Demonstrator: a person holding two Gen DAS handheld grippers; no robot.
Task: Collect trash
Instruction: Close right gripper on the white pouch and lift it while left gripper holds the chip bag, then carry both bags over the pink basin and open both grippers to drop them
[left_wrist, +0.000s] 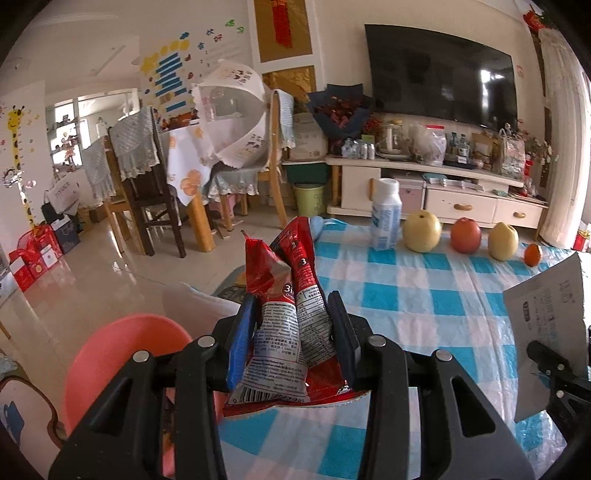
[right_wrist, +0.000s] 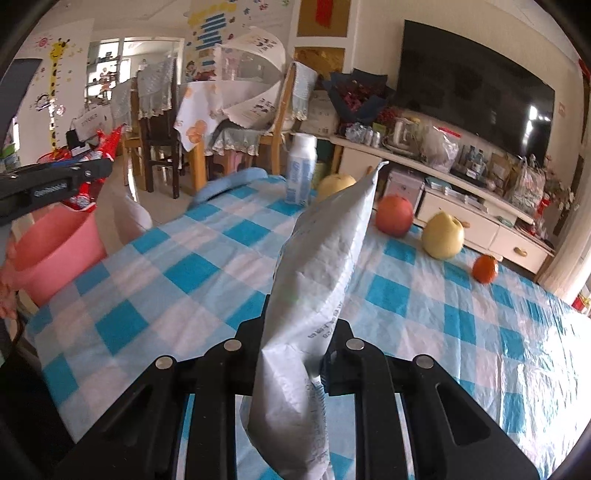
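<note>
Left wrist view: the left tool is clamped on a crumpled red wrapper over the checked counter, a pink bin at eight o'clock. Right wrist view: the right tool, jaws nearly together, pinches a pale paper packet; a bottle and fruit stand at twelve to two o'clock.

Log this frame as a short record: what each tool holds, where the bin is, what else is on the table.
left tool: shut on red snack wrapper
right tool: shut on white paper packet
bin: pink bucket, beside the table's left edge
table: blue-checked cloth
left on table: white bottle, two yellow pears, red apple, small orange
</note>
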